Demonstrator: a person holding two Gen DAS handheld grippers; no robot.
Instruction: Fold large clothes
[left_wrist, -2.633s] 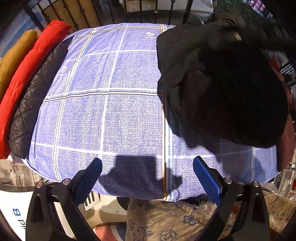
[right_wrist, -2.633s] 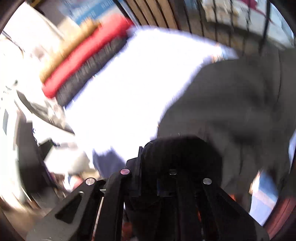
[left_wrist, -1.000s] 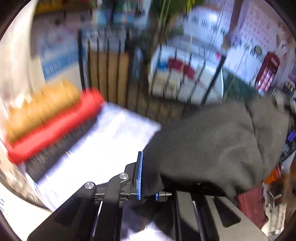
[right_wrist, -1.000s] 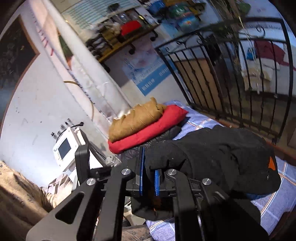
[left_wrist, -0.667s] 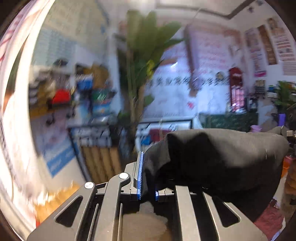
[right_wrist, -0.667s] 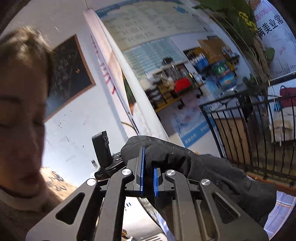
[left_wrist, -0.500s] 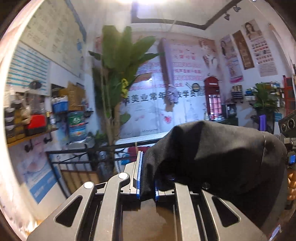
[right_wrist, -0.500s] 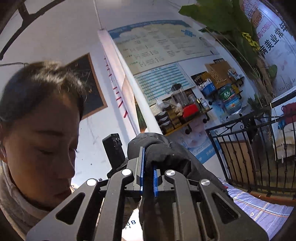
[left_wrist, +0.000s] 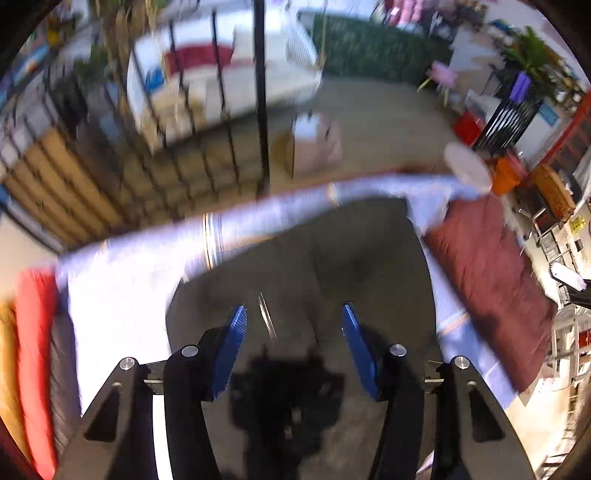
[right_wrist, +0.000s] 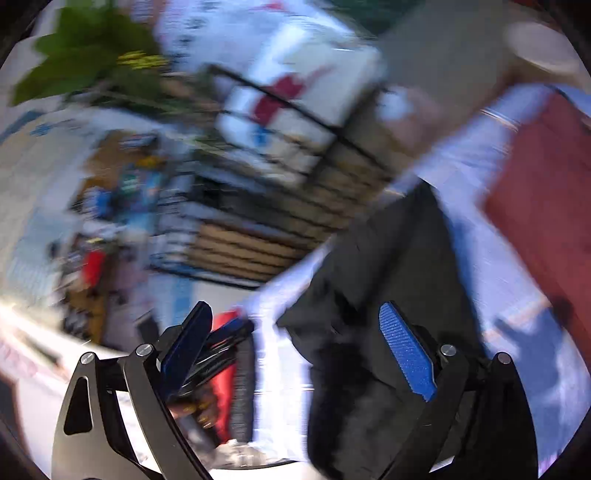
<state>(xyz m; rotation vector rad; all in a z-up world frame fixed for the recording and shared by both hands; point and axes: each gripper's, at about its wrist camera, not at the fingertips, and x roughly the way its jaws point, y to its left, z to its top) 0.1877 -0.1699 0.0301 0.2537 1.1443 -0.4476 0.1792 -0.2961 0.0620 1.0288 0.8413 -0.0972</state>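
Note:
A black garment (left_wrist: 332, 258) lies spread on the blue checked sheet (left_wrist: 122, 295) of a bed. My left gripper (left_wrist: 293, 332) hangs just above it, pointing steeply down. Its jaws are opening, and the blue pads (left_wrist: 234, 343) stand apart from the cloth without pressing it. In the right wrist view the same black garment (right_wrist: 388, 277) sags below my right gripper (right_wrist: 295, 347). Those jaws are opening wide, and the cloth passes beneath the right pad (right_wrist: 406, 354) with no pinch. Both views are blurred by motion.
Folded red (left_wrist: 35, 332), yellow (left_wrist: 7, 350) and dark quilted clothes are stacked along the sheet's left edge. A maroon garment (left_wrist: 487, 288) lies at the right edge. A black iron railing (left_wrist: 260, 110) stands behind the bed. A person's hand (right_wrist: 192, 410) shows low in the right wrist view.
Both grippers were raised high, shut on the black garment. They have swung down over the bed, their jaws have parted, and the garment now lies on the sheet.

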